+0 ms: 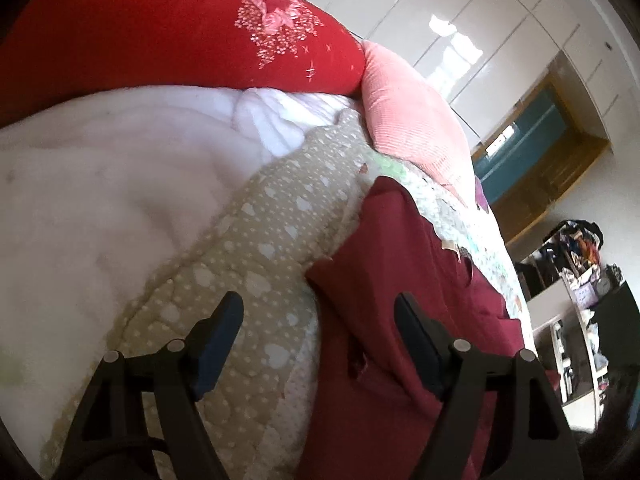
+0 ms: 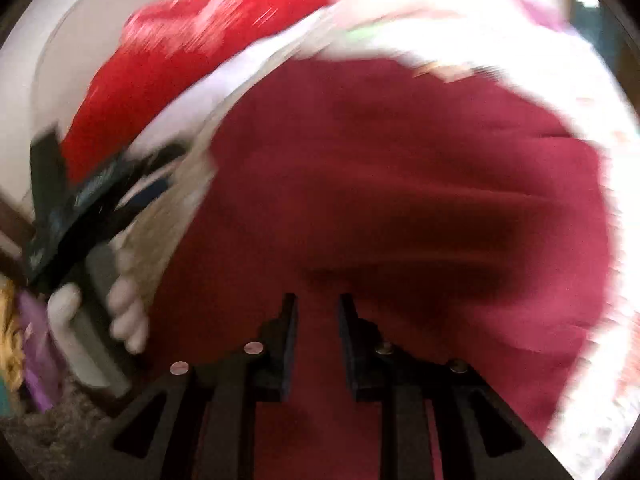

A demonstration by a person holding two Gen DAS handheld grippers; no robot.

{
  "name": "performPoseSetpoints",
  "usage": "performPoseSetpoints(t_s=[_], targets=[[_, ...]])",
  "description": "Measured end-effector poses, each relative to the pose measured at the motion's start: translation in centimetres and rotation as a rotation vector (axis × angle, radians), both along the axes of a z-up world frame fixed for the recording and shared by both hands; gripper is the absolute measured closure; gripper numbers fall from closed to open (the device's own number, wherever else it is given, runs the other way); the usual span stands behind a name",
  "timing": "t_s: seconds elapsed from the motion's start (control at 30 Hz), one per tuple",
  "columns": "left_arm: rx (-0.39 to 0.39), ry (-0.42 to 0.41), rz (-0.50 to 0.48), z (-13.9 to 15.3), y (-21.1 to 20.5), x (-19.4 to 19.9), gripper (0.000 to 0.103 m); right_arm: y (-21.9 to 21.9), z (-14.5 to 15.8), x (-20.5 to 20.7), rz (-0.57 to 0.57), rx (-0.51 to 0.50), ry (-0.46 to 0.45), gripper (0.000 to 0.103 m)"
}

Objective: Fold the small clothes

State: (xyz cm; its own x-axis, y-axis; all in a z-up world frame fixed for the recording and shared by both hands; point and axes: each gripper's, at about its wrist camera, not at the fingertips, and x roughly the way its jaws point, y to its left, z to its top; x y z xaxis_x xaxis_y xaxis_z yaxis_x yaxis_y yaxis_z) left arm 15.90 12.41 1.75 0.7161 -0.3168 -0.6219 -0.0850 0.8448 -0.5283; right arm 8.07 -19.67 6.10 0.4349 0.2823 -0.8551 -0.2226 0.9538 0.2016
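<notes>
A dark red garment (image 1: 404, 320) lies on the bed, partly over a beige quilt with white hearts (image 1: 256, 248). My left gripper (image 1: 318, 308) is open and empty, its right finger over the garment's left edge, its left finger over the quilt. In the blurred right wrist view the same dark red garment (image 2: 400, 184) fills the middle. My right gripper (image 2: 318, 304) hovers over it with its jaws a narrow gap apart and nothing between them. The left gripper body (image 2: 80, 216) and the hand holding it show at the left edge of that view.
A bright red flowered quilt (image 1: 160, 20), a pink pillow (image 1: 412, 112) and a white blanket (image 1: 100, 184) lie at the bed's head. White wardrobes (image 1: 500, 20) and cluttered shelves (image 1: 580, 272) stand to the right of the bed.
</notes>
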Motion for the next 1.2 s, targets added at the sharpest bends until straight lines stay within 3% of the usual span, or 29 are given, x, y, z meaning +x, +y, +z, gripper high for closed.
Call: performPoseSetpoints(t_s=[0.07, 0.13, 0.23, 0.33, 0.5, 0.53, 0.67, 0.77, 0.87, 1.03, 1.1, 1.13, 1.17, 1.2], targets=[[-0.004, -0.006, 0.004, 0.1, 0.1, -0.1, 0.026, -3.6, 1.2, -0.5, -0.148, -0.032, -0.078, 0.053], [-0.013, -0.002, 0.008, 0.1, 0.3, -0.1, 0.026, -6.9, 2.1, -0.6, -0.285, -0.030, -0.141, 0.039], [-0.017, 0.010, 0.009, -0.2, 0.4, 0.1, 0.026, -9.7, 2.0, 0.4, -0.405, 0.026, -0.152, 0.032], [-0.014, 0.022, -0.001, -0.4, 0.1, 0.3, 0.026, -9.8, 0.7, 1.7, -0.446, 0.057, -0.101, 0.032], [-0.021, 0.025, -0.004, -0.5, 0.1, 0.5, 0.026, -12.0, 1.7, -0.2, -0.530, 0.140, -0.127, 0.032], [-0.026, 0.027, -0.005, -0.5, 0.1, 0.6, 0.026, -12.8, 1.8, -0.8, -0.550, 0.201, -0.121, 0.031], [-0.015, 0.028, -0.009, -0.6, -0.3, 0.5, 0.026, -16.1, 0.6, -2.4, -0.623, 0.615, -0.018, 0.031], [-0.005, 0.024, -0.011, -0.5, -0.4, 0.4, 0.026, -16.3, -1.0, -1.5, -0.672, 0.762, 0.070, 0.031], [-0.007, 0.029, -0.011, -0.6, -0.4, 0.4, 0.026, -15.7, -2.9, 0.1, -0.768, 0.790, 0.149, 0.031], [-0.017, 0.038, -0.018, -0.8, -0.4, 0.5, 0.026, -15.9, -5.3, 1.5, -0.903, 0.832, 0.196, 0.031], [-0.024, 0.038, -0.019, -0.8, -0.3, 0.5, 0.026, -15.5, -5.3, 2.0, -0.907, 0.771, 0.193, 0.045], [-0.029, 0.040, -0.019, -0.8, -0.3, 0.5, 0.026, -15.3, -5.0, 2.1, -0.892, 0.711, 0.185, 0.067], [-0.035, 0.042, -0.019, -0.9, -0.2, 0.5, 0.026, -14.6, -4.3, 2.5, -0.847, 0.644, 0.164, 0.095], [-0.039, 0.044, -0.017, -0.9, -0.1, 0.5, 0.026, -14.1, -3.7, 2.8, -0.803, 0.601, 0.146, 0.095]])
